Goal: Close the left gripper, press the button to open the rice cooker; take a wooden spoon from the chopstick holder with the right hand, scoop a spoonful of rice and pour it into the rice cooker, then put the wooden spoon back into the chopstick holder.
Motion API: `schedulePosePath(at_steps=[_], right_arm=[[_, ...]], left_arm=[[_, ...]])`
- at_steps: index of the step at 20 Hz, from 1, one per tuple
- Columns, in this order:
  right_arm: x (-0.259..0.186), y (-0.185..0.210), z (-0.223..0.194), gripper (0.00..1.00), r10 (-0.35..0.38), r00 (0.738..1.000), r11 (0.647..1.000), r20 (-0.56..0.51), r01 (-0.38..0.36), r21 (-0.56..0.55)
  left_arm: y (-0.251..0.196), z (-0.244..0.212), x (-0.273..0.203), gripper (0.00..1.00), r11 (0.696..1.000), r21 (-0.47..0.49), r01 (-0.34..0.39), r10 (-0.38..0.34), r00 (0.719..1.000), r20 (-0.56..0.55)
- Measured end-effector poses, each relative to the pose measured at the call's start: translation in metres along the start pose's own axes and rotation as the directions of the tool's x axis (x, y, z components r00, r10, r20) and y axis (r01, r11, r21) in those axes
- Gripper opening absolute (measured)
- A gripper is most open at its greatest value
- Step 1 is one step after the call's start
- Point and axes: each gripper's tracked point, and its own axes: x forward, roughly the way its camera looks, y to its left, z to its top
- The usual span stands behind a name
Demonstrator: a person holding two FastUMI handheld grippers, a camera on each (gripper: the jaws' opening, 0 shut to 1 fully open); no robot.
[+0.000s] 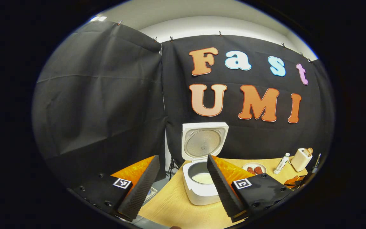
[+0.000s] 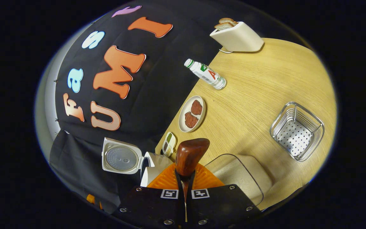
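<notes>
Above, left gripper view: left gripper (image 1: 181, 184) spread wide, grasping nothing, facing the rice cooker (image 1: 202, 183), whose lid (image 1: 204, 141) stands raised. Below, right gripper view: right gripper (image 2: 185, 181) clenched on the wooden spoon (image 2: 190, 156), above a clear container (image 2: 238, 176); the steel chopstick holder (image 2: 296, 131) sits well apart on the table (image 2: 259, 86).

Right gripper view: wooden spoon (image 2: 191, 156) handle hidden between the right tool's (image 2: 185, 186) closed fingers; bowl alone sticks out ahead. Rice cooker (image 2: 124, 159) body mostly hidden behind that tool. Clear container (image 2: 240, 178) beside the tool: contents unclear.

Left gripper view: left tool's (image 1: 183, 186) finger covers the cooker's side; items far beyond, by the counter (image 1: 176, 206) edge, too small to identify.
</notes>
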Motion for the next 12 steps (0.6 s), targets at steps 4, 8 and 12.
schedulePosePath(at_steps=[4, 8, 12], right_arm=[[0.014, 0.040, 0.004, 0.01, 0.038, 0.999, 0.999, -0.007, -0.038, -0.012], [0.033, 0.083, 0.002, 0.01, 0.088, 0.996, 0.996, -0.026, -0.088, -0.005], [0.060, 0.128, 0.001, 0.01, 0.130, 0.991, 0.992, -0.041, -0.129, 0.005]], left_arm=[[0.005, -0.003, 0.007, 1.00, 1.000, -0.005, -0.008, 0.008, 1.000, -0.006], [0.011, -0.004, 0.014, 1.00, 1.000, -0.001, -0.019, 0.019, 1.000, -0.007], [0.006, -0.009, 0.018, 1.00, 1.000, -0.024, -0.006, 0.005, 1.000, -0.017]])
